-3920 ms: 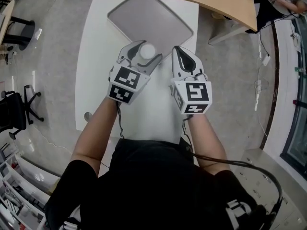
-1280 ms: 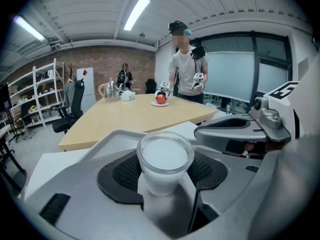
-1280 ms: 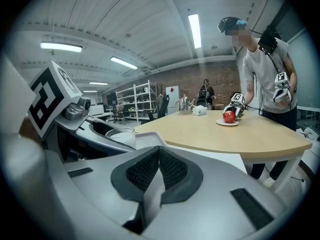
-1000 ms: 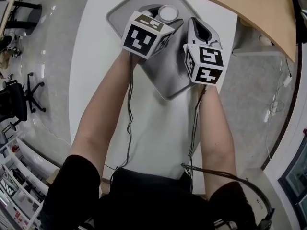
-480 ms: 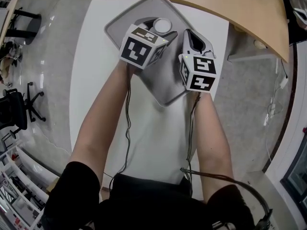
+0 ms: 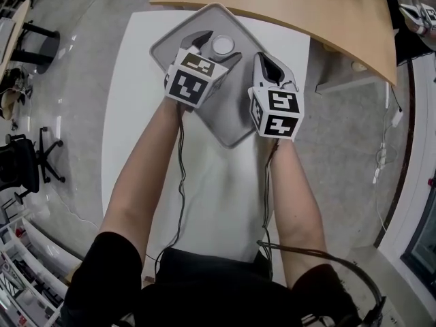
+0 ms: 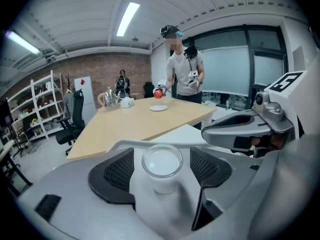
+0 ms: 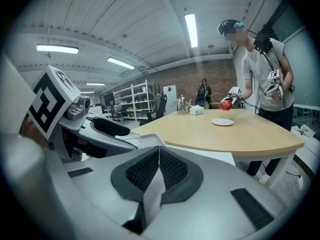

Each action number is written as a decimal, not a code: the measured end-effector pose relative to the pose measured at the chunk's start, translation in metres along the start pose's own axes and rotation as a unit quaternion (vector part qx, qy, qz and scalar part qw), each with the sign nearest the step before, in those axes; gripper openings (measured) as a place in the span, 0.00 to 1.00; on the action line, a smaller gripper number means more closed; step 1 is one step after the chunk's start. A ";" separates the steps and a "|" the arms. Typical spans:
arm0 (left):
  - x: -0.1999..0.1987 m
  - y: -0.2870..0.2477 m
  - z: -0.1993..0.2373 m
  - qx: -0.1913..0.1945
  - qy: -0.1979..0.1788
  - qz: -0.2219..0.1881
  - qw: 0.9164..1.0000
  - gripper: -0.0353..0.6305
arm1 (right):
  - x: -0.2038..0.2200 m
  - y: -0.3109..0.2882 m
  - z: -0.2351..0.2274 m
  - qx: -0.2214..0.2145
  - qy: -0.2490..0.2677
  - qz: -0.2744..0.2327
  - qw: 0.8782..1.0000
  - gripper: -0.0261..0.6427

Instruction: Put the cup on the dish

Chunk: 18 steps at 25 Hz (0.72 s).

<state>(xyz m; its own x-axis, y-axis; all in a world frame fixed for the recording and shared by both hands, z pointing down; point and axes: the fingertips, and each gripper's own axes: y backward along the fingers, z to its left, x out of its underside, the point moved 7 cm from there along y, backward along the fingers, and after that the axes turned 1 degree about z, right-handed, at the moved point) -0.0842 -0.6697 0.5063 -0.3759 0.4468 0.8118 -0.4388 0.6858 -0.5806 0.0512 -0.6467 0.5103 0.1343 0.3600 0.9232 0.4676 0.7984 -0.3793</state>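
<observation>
As the cup (image 6: pixel 223 45) stands on the dish (image 6: pixel 235 125), left gripper (image 6: pixel 218 48) fingers have just parted around it; right gripper's (image 8: pixel 159 156) meet, empty.

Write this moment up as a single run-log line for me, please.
phase: release | cup: upright on dish | left gripper: jaws have just been opening, astride cup, pads clear | right gripper: shut, empty

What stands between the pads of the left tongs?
The cup, standing on the dish, untouched; the left tongs have just been opening. The left gripper view shows it.
</observation>
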 end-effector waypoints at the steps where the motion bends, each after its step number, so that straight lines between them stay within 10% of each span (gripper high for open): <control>1: -0.004 0.006 0.000 -0.009 -0.006 -0.008 1.000 0.57 | -0.004 0.005 0.001 0.001 0.001 -0.002 1.000 0.06; 12: -0.048 0.112 -0.044 -0.048 -0.018 -0.090 0.995 0.55 | -0.073 0.084 0.032 0.000 0.017 -0.047 0.999 0.06; 18: -0.075 0.190 -0.076 -0.103 -0.030 -0.169 0.980 0.23 | -0.107 0.147 0.059 -0.007 0.012 -0.073 0.997 0.06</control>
<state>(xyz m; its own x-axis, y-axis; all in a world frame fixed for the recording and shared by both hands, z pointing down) -0.0773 -0.5287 0.3399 -0.2875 0.1439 0.9469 -0.3752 0.8927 -0.2495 0.0539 -0.5396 0.3519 0.0837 0.2286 0.9699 0.4955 0.8349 -0.2396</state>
